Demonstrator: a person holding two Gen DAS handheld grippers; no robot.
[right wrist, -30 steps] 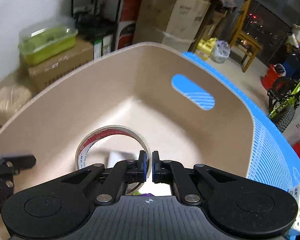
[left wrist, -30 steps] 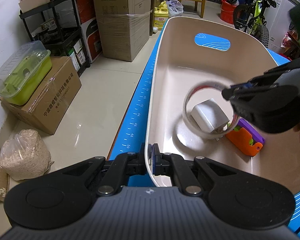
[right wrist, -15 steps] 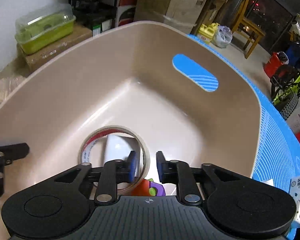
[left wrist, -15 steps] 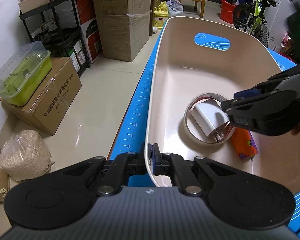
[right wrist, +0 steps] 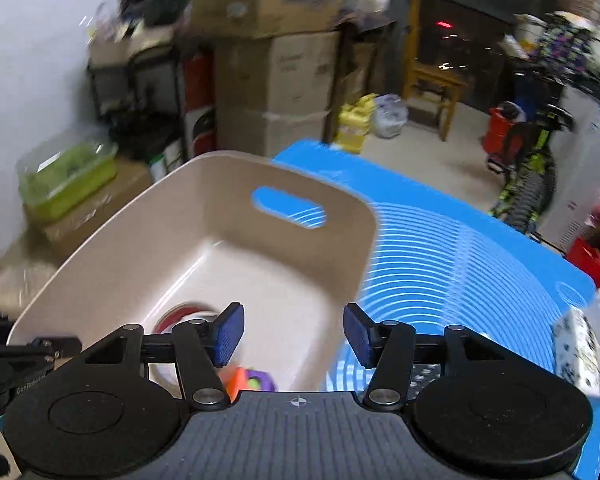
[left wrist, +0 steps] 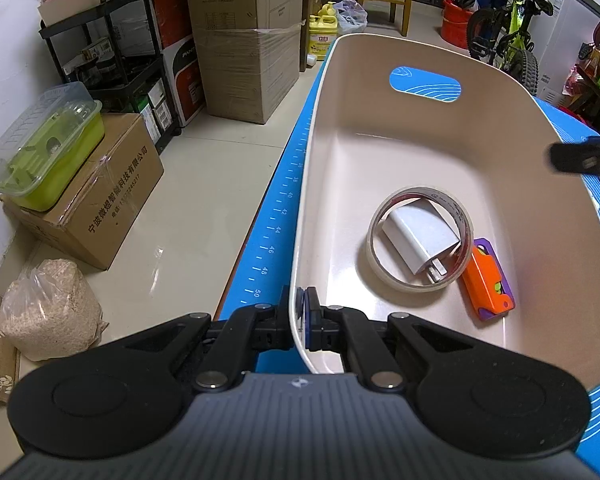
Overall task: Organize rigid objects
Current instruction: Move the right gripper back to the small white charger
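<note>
A beige bin (left wrist: 328, 128) stands on a blue mat (right wrist: 440, 264). On its floor lies a tape roll (left wrist: 374, 248) ringed around a white charger (left wrist: 416, 236), with an orange and purple toy (left wrist: 486, 280) beside them. My left gripper (left wrist: 301, 314) is shut on the bin's near rim. My right gripper (right wrist: 292, 332) hovers above the bin's right wall; its jaws are opening and nothing is between them. In the left wrist view only one dark fingertip (left wrist: 580, 158) of the right gripper shows, at the right edge.
Cardboard boxes (left wrist: 244, 40), a black shelf rack (left wrist: 112, 60) and a green lidded container (left wrist: 48, 148) stand on the floor to the left. A bag of grain (left wrist: 48, 316) lies near. A patterned small box (right wrist: 576, 348) sits on the mat's right. A bicycle (left wrist: 512, 36) is far back.
My right gripper let go of the tape roll, which now lies flat around the charger, then opened and pulled up and back to the right. The left gripper kept still.
</note>
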